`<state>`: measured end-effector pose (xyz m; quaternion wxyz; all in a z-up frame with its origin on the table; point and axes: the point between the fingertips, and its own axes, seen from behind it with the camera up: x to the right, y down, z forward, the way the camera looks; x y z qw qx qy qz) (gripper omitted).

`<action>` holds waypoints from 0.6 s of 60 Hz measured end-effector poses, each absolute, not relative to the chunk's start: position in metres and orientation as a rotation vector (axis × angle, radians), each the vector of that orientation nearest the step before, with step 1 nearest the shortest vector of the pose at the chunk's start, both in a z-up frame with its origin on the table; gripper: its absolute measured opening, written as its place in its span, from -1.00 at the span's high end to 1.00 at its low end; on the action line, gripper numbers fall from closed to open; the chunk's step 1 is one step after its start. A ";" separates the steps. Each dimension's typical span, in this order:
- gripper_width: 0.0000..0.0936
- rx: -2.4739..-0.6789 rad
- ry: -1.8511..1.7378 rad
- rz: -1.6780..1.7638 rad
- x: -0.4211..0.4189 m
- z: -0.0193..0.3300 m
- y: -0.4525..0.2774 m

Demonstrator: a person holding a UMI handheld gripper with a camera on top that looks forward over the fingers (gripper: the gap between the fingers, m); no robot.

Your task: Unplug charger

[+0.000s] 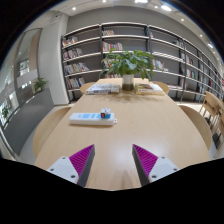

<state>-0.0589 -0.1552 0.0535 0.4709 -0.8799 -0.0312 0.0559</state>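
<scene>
Charger-wise, my best guess is that it sits on the white power strip (92, 118) lying on the wooden table (130, 125), well ahead of the fingers and a bit to the left. There's a small pink and teal lump (105, 114) on top of the strip near its right end. That's probably the plug, but it's too small to say for sure, and I can't make out any cable.

The gripper (111, 163) is hanging over the near edge of the table with its fingers spread apart and nothing between them, magenta pads (82, 158) facing inward. So the reach hasn't really closed in yet.

How I'd go about it: steer left and forward so the lump lands dead centre between the fingers, and keep them wide until they're on both sides of it. Come in low and level with the strip rather than from steeply above. Grab the plug body, not a cord, and pull straight out along the prongs. The strip looks light and loose on the table, so it'll likely lift along with the plug unless the pull is clean.

Further back there's a potted plant (130, 64) and some books or papers (103, 88), with bookshelves (90, 55) behind. None of it's in the way.
</scene>
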 end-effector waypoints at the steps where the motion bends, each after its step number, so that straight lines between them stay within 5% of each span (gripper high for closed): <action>1: -0.60 -2.153 -0.075 0.136 -0.063 0.052 -0.144; 20: -0.40 -2.166 -0.043 0.103 -0.104 0.037 0.014; 30: 0.20 -2.171 0.013 0.084 -0.098 0.027 0.035; 36: 0.25 -2.171 0.030 0.089 -0.097 0.027 0.032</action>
